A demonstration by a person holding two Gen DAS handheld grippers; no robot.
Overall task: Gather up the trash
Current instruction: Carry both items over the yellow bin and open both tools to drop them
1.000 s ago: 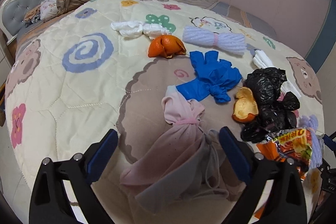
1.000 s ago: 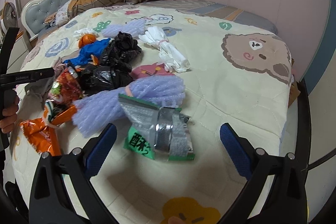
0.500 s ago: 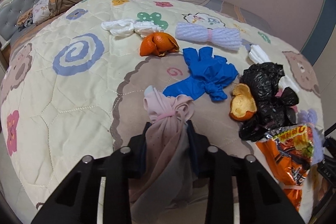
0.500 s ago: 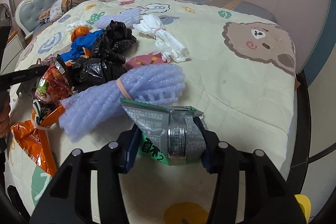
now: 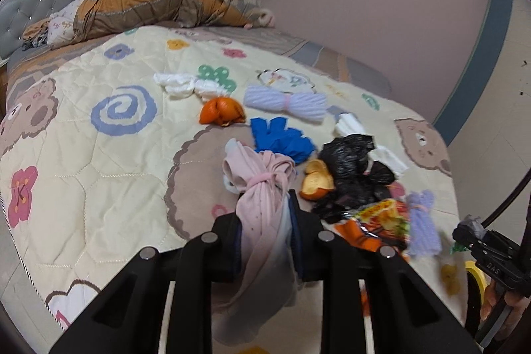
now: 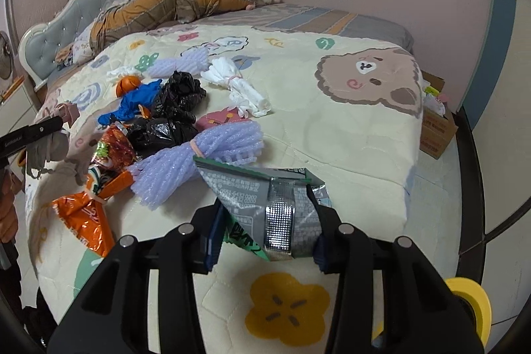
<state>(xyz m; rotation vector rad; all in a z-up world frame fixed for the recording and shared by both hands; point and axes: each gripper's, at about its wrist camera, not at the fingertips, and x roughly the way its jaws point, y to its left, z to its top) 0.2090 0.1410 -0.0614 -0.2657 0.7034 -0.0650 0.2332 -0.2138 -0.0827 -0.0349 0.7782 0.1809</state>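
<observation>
Left tongs (image 5: 264, 234): jaws had just been closing, and they were clamped tight on the pink cloth bundle (image 5: 262, 188), knot end sticking up past the tips, the rest hanging loose below

Right tongs (image 6: 265, 228): same deal, jaws had just been closing, pinching the silver-green foil wrapper (image 6: 265, 204) between the blue pads, wrapper crumpled and held off the quilt

Right next to the wrapper: lavender foam-net bundle (image 6: 199, 161) tied with a band, lying just beyond the wrapper's top edge

Snack bags: orange snack bag (image 6: 88, 214) flat near the bed edge, and a red-orange chip bag (image 6: 114, 151) touching the black stuff

Middle of the pile: black plastic bags (image 6: 172, 111) scrunched together, blue glove (image 5: 282, 138) beside them, orange peel (image 5: 317, 183) up against the black bags

Farther back: second orange peel (image 5: 222, 115), another lavender foam net (image 5: 288, 103), white foam bits (image 5: 179, 83), white tied cloth (image 6: 242, 88)

Bed: cartoon-bear quilt (image 6: 348, 135) under everything, rumpled brown bedding (image 5: 149, 5) heaped by the headboard

Off the bed: cardboard box (image 6: 434, 128) on the floor at the far corner
</observation>
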